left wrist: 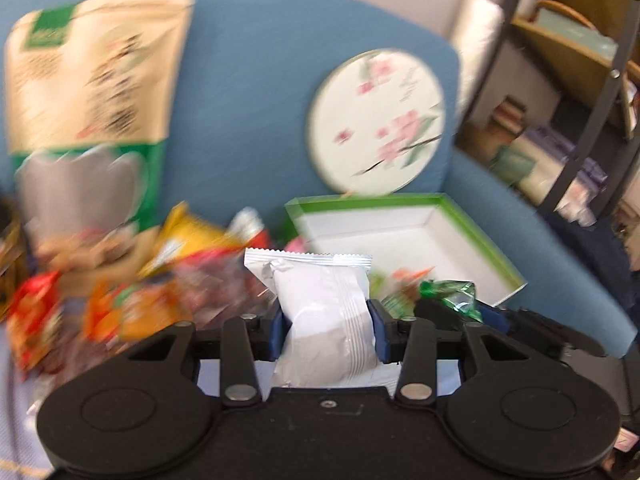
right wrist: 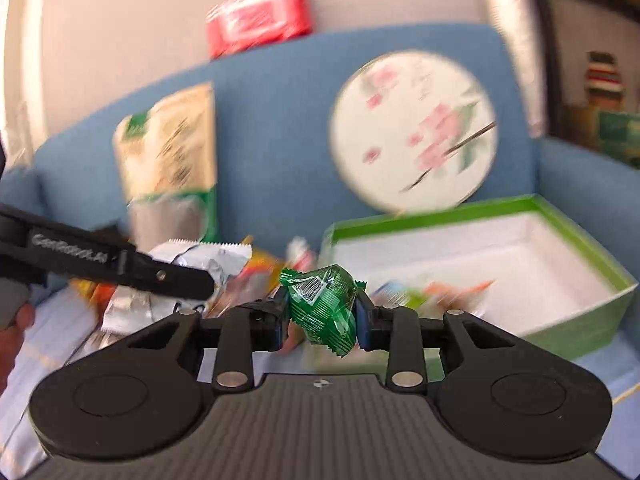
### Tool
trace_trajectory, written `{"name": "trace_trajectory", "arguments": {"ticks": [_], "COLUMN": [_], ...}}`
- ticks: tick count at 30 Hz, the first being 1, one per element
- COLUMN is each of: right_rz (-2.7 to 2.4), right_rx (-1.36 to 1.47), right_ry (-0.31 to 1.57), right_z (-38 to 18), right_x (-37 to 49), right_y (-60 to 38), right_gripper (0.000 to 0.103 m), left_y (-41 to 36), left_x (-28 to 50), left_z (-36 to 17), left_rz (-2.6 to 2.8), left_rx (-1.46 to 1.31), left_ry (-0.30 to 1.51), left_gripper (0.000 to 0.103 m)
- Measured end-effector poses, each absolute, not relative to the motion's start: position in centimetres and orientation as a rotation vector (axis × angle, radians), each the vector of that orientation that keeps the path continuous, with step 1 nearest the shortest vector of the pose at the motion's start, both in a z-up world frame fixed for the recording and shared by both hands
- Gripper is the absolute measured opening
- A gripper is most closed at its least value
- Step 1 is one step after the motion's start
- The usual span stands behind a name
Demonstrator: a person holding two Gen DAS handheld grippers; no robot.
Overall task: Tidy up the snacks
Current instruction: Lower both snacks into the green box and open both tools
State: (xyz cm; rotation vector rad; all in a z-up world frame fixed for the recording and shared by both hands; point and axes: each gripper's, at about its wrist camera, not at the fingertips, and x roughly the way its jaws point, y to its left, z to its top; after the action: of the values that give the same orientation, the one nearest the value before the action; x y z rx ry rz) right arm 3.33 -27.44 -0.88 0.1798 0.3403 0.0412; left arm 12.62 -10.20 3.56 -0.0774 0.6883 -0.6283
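Note:
My left gripper [left wrist: 326,330] is shut on a white foil snack packet [left wrist: 320,312], held up above the snack pile. To its right the green wrapped candy [left wrist: 452,296] shows, pinched by the other gripper. In the right wrist view my right gripper [right wrist: 322,316] is shut on that green candy [right wrist: 324,300]. The left gripper [right wrist: 120,264] reaches in from the left there, with the white packet [right wrist: 204,260] in it. A green-rimmed white box [left wrist: 440,232] [right wrist: 520,256] lies open on the blue sofa, with a few snacks in its near corner.
A pile of colourful snack packets [left wrist: 160,280] lies left of the box. A large tan and green pouch [left wrist: 88,92] and a round floral fan [left wrist: 376,120] lean on the sofa back. A red pack [right wrist: 260,16] tops the backrest. A dark shelf [left wrist: 580,80] stands at right.

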Motion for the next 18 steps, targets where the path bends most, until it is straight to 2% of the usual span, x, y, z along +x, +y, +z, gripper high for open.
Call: {"name": "trace_trajectory", "arguments": {"ticks": [6,12,18], "right_rz": [-0.117,-0.233,-0.245], "right_rx": [0.081,0.169,0.138], "right_ry": [0.262,0.368,0.398], "right_z": [-0.2,-4.3,-5.8], "right_x": [5.4,7.6,8.6], "right_y": [-33.5,-39.8,-40.3], "right_gripper": [0.057,0.057,0.058], "left_y": [-18.1,-23.6,-25.8], "left_x": [15.5,19.4,22.1], "left_z": [4.0,0.8,-1.5], "left_rz": [-0.703,-0.698,-0.653], "left_rx": [-0.065,-0.056,-0.029], "left_ry": [0.689,0.732,0.741], "left_gripper": [0.069,0.069,0.071]}}
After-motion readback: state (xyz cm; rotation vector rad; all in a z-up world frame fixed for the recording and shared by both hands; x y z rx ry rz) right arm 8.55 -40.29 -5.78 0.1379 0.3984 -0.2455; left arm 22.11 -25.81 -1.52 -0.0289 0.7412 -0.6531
